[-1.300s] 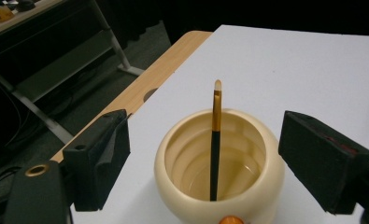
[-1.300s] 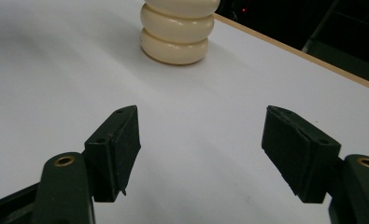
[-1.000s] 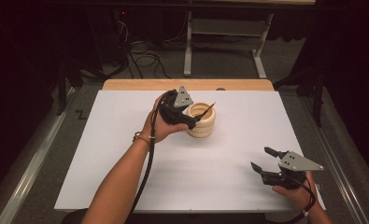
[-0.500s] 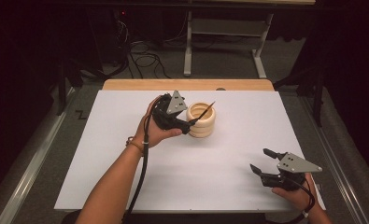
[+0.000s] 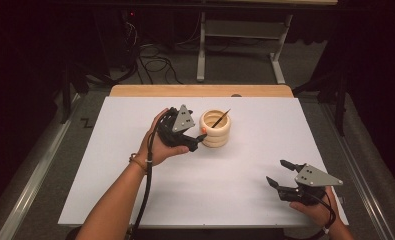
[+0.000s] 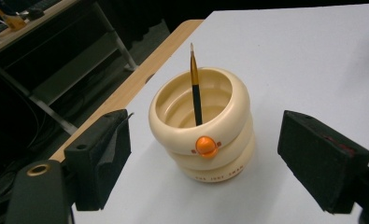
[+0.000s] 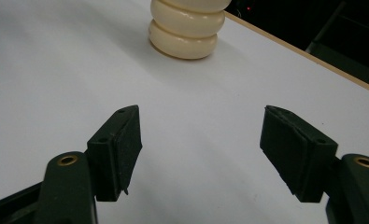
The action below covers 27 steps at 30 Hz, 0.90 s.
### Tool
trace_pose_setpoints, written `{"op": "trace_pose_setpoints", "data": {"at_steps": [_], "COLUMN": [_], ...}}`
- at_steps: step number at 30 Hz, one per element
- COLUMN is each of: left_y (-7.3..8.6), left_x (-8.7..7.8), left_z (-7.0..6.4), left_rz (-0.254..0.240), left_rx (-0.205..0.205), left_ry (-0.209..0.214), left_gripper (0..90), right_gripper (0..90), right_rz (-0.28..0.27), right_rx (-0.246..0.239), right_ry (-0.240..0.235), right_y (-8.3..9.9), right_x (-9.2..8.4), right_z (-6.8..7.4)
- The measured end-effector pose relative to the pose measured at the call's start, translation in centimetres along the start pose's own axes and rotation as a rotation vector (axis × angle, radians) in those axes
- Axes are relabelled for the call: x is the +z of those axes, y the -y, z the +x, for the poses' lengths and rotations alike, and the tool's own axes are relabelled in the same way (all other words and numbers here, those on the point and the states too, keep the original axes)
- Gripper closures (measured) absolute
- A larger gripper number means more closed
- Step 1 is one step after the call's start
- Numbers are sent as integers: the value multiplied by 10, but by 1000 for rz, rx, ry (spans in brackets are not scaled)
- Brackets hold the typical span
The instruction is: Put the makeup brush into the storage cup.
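A: Start at the bottom of the high view. The right gripper [image 5: 277, 173] sits lower right, held by a hand [image 5: 312, 207] at the frame edge. Jaws?

B: Spread wide, nothing between them. Its own view shows both black pads [image 7: 121, 147] over bare white table [image 5: 235, 190] (the surface is plain).

A: Next up?

B: The left gripper [image 5: 199, 141], just left of centre in the high view, gripped by the left hand [image 5: 157, 145], forearm coming in from the bottom edge. Jaws also wide apart, holding nothing.

A: And the pot?

B: The cream ringed holder [image 5: 215, 128] is centre of the high view, just right of that gripper, standing upright on the table. In the left gripper view it sits mid-frame between the two pads, not touched by either (clear gaps both sides). An orange knob [image 6: 206, 146] faces the camera.

A: Inside?

B: A thin dark stick [image 6: 195, 93] with a brownish tip, leaning on the rim.

A: Farthest?

B: The wooden table edge [image 5: 200, 90], then dark floor with cables [image 5: 152, 62], top of frame.
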<state>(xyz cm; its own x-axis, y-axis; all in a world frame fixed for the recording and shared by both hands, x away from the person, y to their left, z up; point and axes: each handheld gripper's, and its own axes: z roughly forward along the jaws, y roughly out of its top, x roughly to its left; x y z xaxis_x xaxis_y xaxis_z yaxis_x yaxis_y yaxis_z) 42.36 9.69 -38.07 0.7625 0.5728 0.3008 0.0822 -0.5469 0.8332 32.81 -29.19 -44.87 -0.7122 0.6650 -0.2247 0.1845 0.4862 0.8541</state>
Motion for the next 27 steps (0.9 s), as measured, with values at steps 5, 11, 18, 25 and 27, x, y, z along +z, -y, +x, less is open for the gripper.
{"op": "trace_pose_setpoints", "data": {"at_steps": [5, 11, 18, 25, 27], "left_y": [9, 20, 36, 51, 54], "left_x": [-6, -15, -25, -37, -40], "left_z": [-1, -3, -8, -14, -15], "left_rz": [9, 13, 36, 50, 51], "left_rx": [2, 7, 19, 31, 30], "left_ry": [-7, -13, -18, -27, -32], "left_gripper": [185, 187, 188, 187, 187], "right_gripper": [304, 304, 305, 306, 306], "right_rz": [5, 2, 5, 8, 8], "right_rx": [8, 10, 10, 4, 6], "right_ry": [0, -4, -3, -2, -3], "right_y": [0, -1, -1, -1, -1], "right_x": [0, 0, 0, 1, 1], "right_z": [0, 1, 1, 2, 2]}}
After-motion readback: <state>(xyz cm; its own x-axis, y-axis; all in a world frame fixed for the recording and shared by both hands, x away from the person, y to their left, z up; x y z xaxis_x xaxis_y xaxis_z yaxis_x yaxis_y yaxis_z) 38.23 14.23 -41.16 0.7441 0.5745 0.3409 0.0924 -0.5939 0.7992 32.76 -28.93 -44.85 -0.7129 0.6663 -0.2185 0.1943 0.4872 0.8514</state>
